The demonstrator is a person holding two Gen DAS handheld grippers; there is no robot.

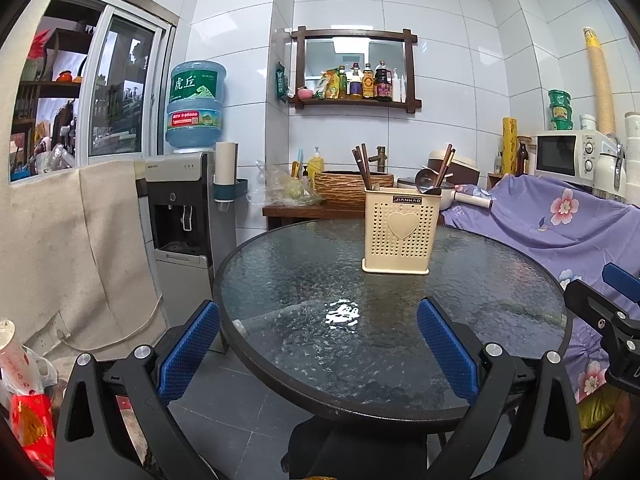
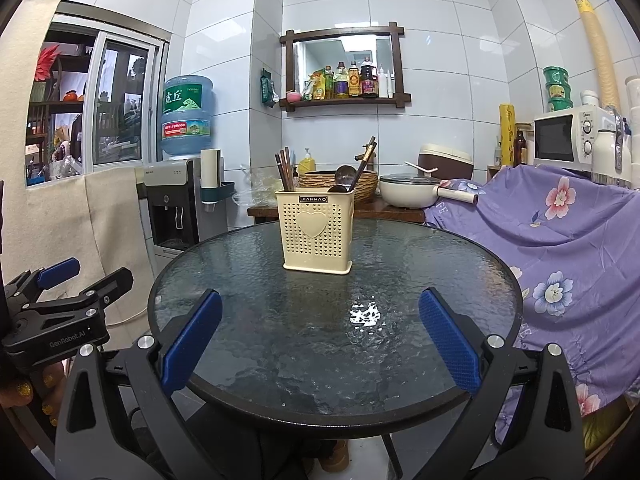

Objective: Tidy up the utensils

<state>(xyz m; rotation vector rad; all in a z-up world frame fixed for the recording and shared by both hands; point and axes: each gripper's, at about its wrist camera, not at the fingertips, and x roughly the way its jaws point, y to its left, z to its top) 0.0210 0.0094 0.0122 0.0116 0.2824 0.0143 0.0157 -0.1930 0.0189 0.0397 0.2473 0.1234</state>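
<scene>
Glass, dark and pebbled, is forming the round tabletop (image 1: pixel 280 280), and nothing is lying loose on it. Going left to right, the left gripper (image 1: pixel 319 320) is hovering low at the near rim with its blue-padded fingers (image 1: pixel 188 348) spread wide and gripping nothing. Past it, toward the back of the table, the cream utensil holder (image 1: pixel 396 232) is standing upright on the glass. Chopsticks (image 1: pixel 362 166) are leaning in its left compartment, while a metal ladle (image 1: pixel 426 182) and more sticks are poking out of its right side. Farther right, the right gripper (image 2: pixel 319 320) is likewise floating over the near edge, fingers (image 2: pixel 448 336) parted fully and carrying nothing.

Judging from how things lie, every utensil seems to be sitting in the holder already, so the sorting looks finished or nearly so. If anything is left, it is probably tidying the ladle side. Doing that well would mean coming down from above, pinching one handle near its top, and lifting straight up so the light holder is not tipping.

Both grippers are pointing forward and roughly level, side by side, well short of the holder.
</scene>
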